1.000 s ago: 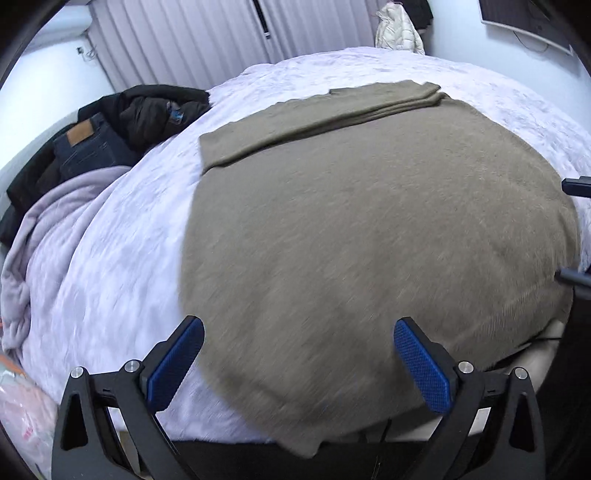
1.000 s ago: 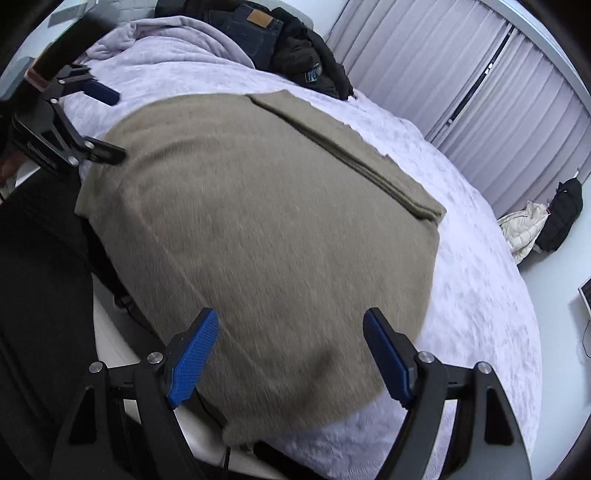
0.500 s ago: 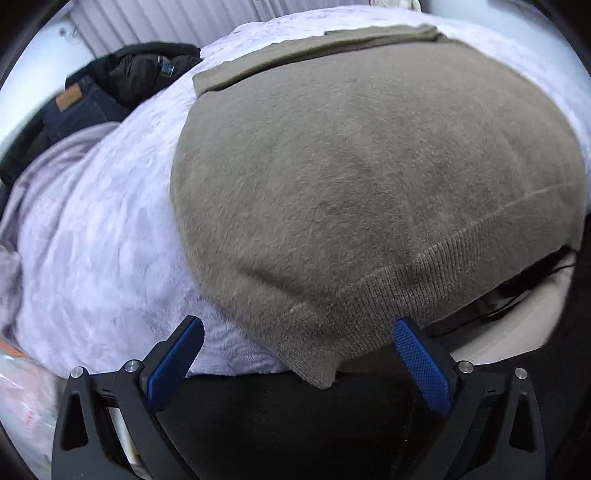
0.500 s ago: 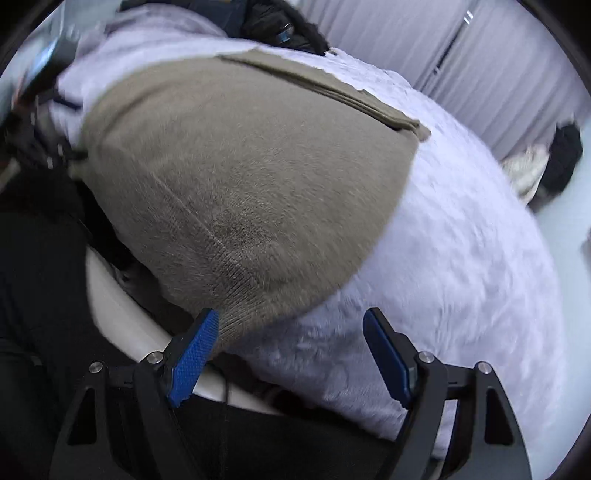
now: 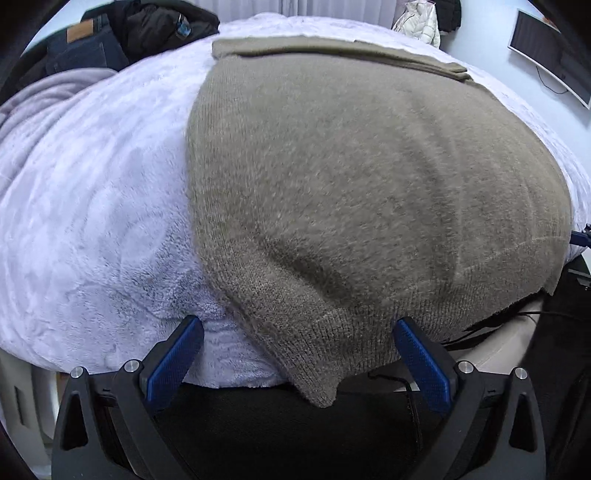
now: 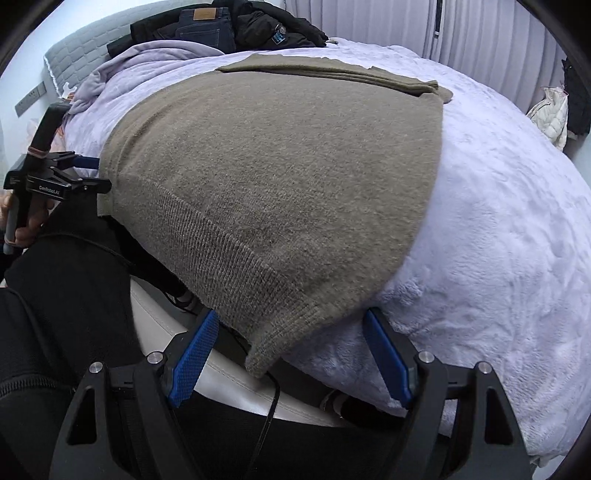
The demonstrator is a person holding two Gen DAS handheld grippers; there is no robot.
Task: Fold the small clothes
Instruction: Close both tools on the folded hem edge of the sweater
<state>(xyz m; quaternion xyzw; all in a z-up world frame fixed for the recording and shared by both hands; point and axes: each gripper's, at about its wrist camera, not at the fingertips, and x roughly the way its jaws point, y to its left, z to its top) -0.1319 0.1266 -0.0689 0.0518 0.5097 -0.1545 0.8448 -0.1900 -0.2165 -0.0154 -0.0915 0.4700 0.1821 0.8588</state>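
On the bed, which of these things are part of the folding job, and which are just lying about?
Part of the job:
- olive knit sweater, spread flat, sleeves already folded in at the far end
- left gripper, at the sweater's near left corner
- right gripper, at its near right corner

Lying about:
- jeans
- black jacket
- lilac blanket
- white puffer coat

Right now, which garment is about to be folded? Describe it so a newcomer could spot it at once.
Start at the bed with its pale lilac fleece cover. Spread flat across it is an olive-brown knit sweater, its ribbed hem hanging over the near edge. Unlike the jeans and black jacket heaped at the far end, it lies alone and smoothed out.
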